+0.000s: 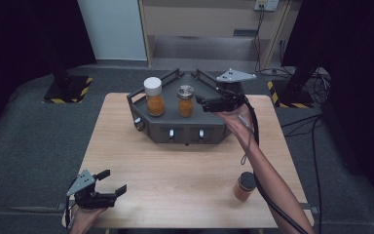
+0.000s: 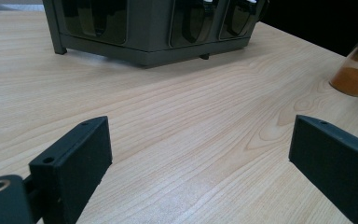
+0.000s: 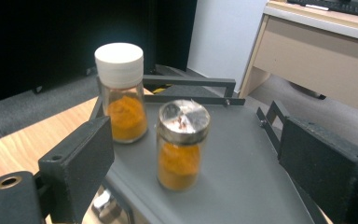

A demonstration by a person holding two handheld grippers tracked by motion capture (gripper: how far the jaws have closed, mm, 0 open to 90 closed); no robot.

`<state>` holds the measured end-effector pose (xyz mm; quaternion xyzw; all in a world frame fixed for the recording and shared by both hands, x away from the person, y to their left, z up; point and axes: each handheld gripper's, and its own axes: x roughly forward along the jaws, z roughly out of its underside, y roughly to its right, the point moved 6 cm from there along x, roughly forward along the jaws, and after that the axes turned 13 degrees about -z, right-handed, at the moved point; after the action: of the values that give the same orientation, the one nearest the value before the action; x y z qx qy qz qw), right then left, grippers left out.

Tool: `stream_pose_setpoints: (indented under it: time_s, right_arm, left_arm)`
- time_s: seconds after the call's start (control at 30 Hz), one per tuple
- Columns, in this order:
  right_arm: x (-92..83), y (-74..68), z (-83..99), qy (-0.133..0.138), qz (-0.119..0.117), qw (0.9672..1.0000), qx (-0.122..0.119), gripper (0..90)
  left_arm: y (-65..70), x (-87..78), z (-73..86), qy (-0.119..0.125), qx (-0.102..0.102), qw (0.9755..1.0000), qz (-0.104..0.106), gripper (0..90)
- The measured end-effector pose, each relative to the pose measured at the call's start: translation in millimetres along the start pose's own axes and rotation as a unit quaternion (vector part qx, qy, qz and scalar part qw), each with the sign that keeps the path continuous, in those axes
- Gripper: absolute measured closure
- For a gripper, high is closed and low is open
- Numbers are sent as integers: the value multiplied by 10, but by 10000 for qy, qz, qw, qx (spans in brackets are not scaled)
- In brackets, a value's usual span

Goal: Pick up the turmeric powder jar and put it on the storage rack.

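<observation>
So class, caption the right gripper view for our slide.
Open fingers frame a silver-capped spice jar beside a white-capped one on the grey tray.

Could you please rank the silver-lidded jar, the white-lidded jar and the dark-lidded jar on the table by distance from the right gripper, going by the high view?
From the right gripper, above the right of the grey tray:
1. Silver-lidded jar, on the tray, just left of the jaws.
2. White-lidded jar, farther left on the tray.
3. Dark-lidded jar, on the bare table near its front edge, beside the person's right forearm.
</observation>
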<state>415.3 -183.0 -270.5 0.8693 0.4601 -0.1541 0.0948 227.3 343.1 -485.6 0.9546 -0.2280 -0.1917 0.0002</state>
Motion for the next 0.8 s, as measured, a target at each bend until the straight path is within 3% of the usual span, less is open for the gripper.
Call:
stream_pose_setpoints:
  time_s: [0.33,0.8]
  right_arm:
    - [-381,-63,228,14,-68,10000,-19,98]
    - [-889,-153,590,176,39,9998,69,93]
  left_arm:
    - [4,0,-1,16,5,10000,27,43]
    - [7,8,-2,-4,17,10000,38,44]
